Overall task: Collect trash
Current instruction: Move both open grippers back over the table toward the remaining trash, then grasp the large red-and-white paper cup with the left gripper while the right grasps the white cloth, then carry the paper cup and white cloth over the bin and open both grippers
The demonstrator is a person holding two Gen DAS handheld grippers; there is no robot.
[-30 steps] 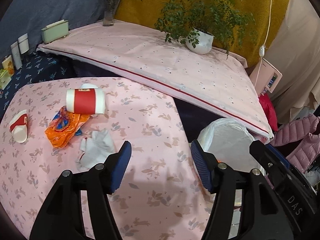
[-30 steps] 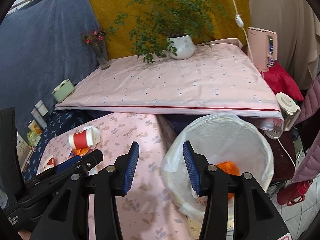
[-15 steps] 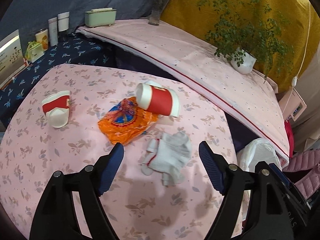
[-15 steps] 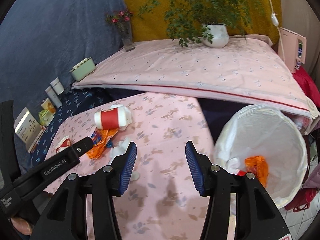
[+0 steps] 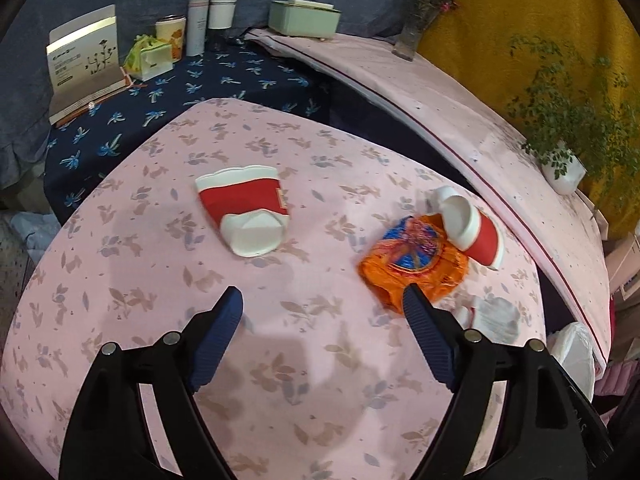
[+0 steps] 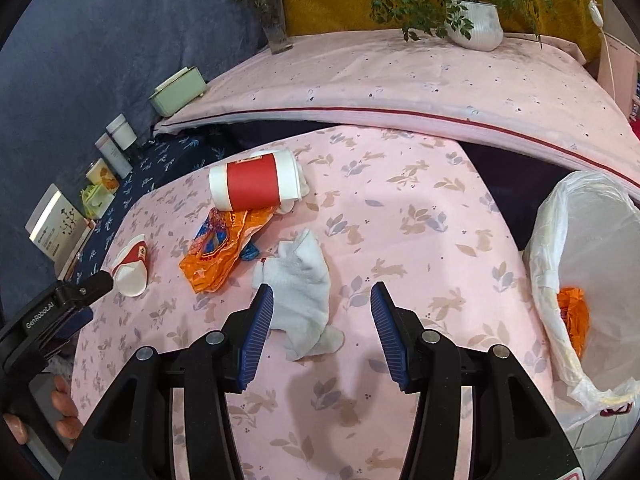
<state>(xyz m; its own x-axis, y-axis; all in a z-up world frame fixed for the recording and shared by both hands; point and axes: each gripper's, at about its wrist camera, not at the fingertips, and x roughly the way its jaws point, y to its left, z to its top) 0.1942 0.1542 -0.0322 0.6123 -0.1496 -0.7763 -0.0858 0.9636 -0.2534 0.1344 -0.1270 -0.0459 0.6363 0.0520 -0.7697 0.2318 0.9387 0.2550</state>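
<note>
Four pieces of trash lie on the pink worktop (image 6: 420, 240): a crushed red cup (image 5: 244, 212), an upright-lying red cup (image 6: 256, 186), an orange wrapper (image 6: 216, 252) touching it, and a white tissue (image 6: 304, 292). Left claw (image 5: 322, 312) hangs released, the crushed cup at its 11 o'clock. Right claw (image 6: 322, 308) hangs released, the tissue between its fingers. Bin bag (image 6: 576, 280) waits at 3 o'clock.
</note>
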